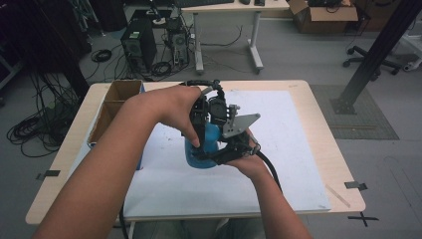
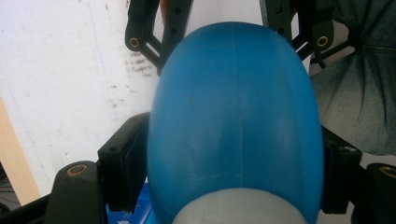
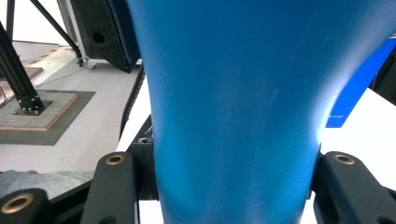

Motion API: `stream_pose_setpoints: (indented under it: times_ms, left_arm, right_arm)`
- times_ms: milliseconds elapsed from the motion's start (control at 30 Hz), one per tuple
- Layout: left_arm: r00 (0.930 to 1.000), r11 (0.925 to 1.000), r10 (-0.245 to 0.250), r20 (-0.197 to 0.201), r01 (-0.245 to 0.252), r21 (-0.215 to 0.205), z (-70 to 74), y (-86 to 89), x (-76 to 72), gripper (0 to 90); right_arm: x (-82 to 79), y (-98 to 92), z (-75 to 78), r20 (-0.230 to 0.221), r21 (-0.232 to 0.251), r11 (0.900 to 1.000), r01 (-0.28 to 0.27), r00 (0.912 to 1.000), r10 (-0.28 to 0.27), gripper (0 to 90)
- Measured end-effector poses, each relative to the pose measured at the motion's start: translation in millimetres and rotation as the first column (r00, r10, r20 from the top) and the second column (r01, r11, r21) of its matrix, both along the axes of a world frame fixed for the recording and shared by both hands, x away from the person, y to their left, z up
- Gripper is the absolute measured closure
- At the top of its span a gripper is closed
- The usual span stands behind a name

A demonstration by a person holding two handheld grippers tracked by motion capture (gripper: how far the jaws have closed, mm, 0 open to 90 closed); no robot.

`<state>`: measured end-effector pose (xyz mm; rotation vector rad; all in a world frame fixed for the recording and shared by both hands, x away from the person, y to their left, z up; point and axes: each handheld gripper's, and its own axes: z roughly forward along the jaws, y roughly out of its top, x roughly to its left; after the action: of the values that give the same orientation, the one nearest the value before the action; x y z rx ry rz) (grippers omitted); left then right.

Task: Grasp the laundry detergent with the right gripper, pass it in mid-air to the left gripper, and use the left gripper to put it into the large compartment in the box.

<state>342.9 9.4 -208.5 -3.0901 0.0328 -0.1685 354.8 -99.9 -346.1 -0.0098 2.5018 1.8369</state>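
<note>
- Blue bottle (image 1: 204,149) up off white sheet (image 1: 288,164), near table (image 1: 323,149) centre, pinned between both grippers.
- Left gripper (image 1: 201,122) at bottle's 12 o'clock, clamped across the wide rounded body (image 2: 236,116); pads tight on both flanks.
- Right gripper (image 1: 234,149) at 3 o'clock, clamped on the narrower waist (image 3: 233,130).
- Risk: smooth curved plastic, small pad contact; likely to squirt out if squeezed harder or twisted.
- Risk: opposed pulls from two grips; could wrench bottle free, drop onto sheet.
- Risk: pale grey end (image 2: 238,210) close to left camera; cap or base, cannot tell. If cap, possible spill.
- Cardboard box (image 1: 117,107) at 10 o'clock, well apart; no hazard there.
</note>
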Motion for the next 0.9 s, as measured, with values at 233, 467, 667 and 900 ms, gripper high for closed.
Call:
stream_pose_setpoints:
  times_ms: [233, 467, 667, 900]
  left_arm:
    - [0.9999, 1.0000, 0.008, -0.013, -0.008, -0.003, -0.4, 1.2, 0.2, 34.2]
    - [0.9999, 0.9999, -0.004, -0.013, 0.004, -0.013, -2.6, 3.3, 0.9, 38.2]
    - [0.9999, 1.0000, -0.007, -0.009, 0.007, 0.004, -2.6, 2.8, 1.2, 39.0]
    - [1.0000, 0.9997, 0.001, -0.006, -0.001, 0.023, -1.0, 0.4, 1.0, 39.3]
  right_arm:
    - [-0.3, 0.9, -0.6, -0.001, -0.002, 1.000, -0.004, 1.0000, 0.004, 45.4]
    - [-0.8, 2.3, -0.8, -0.007, -0.014, 1.000, -0.003, 1.0000, 0.003, 45.5]
    - [-1.2, 2.8, -1.1, -0.014, -0.014, 1.000, 0.002, 0.9999, -0.002, 45.5]
    - [-1.3, 2.9, -2.4, -0.011, 0.006, 1.000, 0.002, 0.9999, -0.002, 45.1]
